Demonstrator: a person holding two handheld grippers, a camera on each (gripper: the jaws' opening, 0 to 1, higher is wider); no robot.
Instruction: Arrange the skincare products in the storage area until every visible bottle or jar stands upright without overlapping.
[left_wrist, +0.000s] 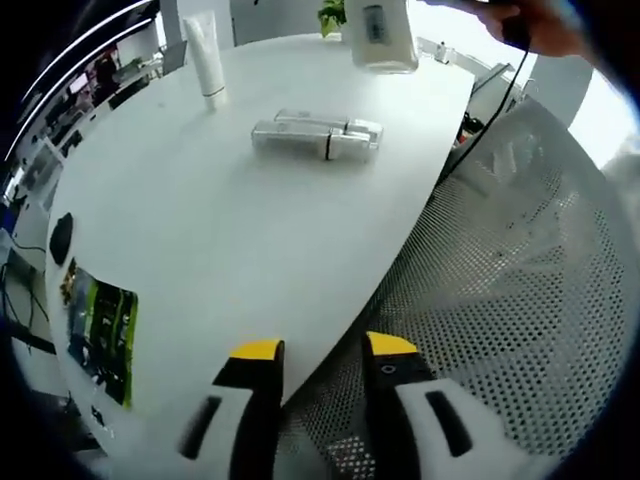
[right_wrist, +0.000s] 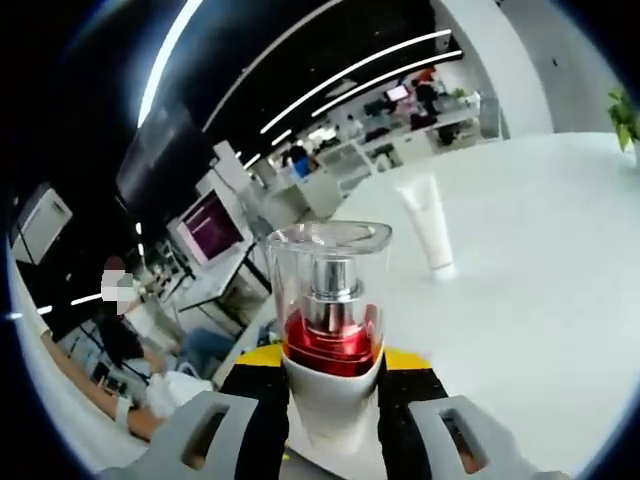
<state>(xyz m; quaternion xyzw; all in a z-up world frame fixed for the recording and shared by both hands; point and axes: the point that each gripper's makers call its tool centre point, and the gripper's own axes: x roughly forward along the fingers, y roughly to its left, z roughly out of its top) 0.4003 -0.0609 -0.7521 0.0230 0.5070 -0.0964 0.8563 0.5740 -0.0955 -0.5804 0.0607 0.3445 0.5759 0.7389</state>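
Right tool (right_wrist: 330, 385): closed around a clear-capped pump bottle (right_wrist: 330, 320), held upright.
Left tool (left_wrist: 320, 350): spread wide, nothing gripped.
Desk (left_wrist: 220, 250): two silver bottles (left_wrist: 318, 134) lying flat, a white tube (left_wrist: 206, 55) standing.

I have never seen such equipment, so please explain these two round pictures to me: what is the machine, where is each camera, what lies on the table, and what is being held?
There is no robot here. A person holds a two-jaw gripper in each hand, and a fisheye camera rides on each gripper, looking forward along its jaws.

In the left gripper view, the left gripper is open and holds nothing. Ahead is a white table with two silvery bottles lying on their sides, touching each other, and a white tube standing upright. A mesh chair stands beside the table.

In the right gripper view, the right gripper is shut on a pump bottle with a clear cap and a red collar, held upright. The same white tube stands beyond it.
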